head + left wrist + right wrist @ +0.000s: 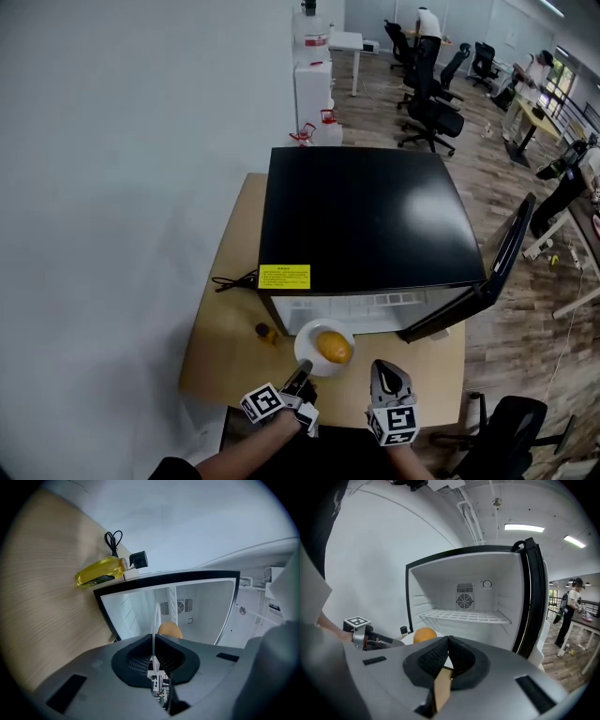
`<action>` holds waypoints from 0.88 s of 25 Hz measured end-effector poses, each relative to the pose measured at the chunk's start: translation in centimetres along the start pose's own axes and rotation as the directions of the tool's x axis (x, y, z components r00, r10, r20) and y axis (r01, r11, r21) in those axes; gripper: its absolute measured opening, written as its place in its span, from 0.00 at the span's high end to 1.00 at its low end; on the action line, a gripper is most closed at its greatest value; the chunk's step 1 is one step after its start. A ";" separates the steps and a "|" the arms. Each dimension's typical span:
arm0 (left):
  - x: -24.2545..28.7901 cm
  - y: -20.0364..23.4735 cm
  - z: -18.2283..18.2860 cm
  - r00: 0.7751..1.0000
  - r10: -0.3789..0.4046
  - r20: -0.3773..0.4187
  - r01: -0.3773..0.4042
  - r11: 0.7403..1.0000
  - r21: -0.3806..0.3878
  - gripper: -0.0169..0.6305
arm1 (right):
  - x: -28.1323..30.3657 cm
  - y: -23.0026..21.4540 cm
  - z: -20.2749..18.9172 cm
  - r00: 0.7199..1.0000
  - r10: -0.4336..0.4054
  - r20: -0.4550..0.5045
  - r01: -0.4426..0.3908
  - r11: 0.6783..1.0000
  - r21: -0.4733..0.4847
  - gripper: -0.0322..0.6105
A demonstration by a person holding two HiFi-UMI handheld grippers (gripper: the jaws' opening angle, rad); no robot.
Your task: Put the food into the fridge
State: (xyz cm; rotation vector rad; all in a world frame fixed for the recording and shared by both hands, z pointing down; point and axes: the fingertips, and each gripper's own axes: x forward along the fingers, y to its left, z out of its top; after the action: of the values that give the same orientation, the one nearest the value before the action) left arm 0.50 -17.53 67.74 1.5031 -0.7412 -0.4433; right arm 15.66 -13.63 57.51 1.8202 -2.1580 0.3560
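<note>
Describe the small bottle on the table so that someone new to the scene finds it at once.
A black mini fridge stands on a wooden table with its door open. Just outside its front left corner, left of the white plate with the orange food, stands the bottle. It is the only yellow, dark-capped thing there.

fridge door [532, 597] swung wide, wire shelf [464, 616] splits cavity, bottle [101, 572] left of opening
</note>
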 end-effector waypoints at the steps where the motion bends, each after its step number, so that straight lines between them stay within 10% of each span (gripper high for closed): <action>1: 0.5 0.4 0.2 1.000 -0.007 0.008 0.007 1.000 -0.002 0.94 | 0.4 -0.3 -0.1 1.000 0.004 -0.005 -0.004 1.000 0.003 0.86; 22: 9.0 7.5 1.9 0.982 -0.036 0.186 0.053 0.995 -0.090 0.94 | 6.0 -1.7 -4.7 0.993 0.050 -0.104 -0.048 0.998 0.030 0.86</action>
State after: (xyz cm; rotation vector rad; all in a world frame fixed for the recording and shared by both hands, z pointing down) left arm 4.28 -24.72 76.47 1.4047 -0.8205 -0.6491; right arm 16.66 -17.65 64.09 1.7250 -2.1394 0.4829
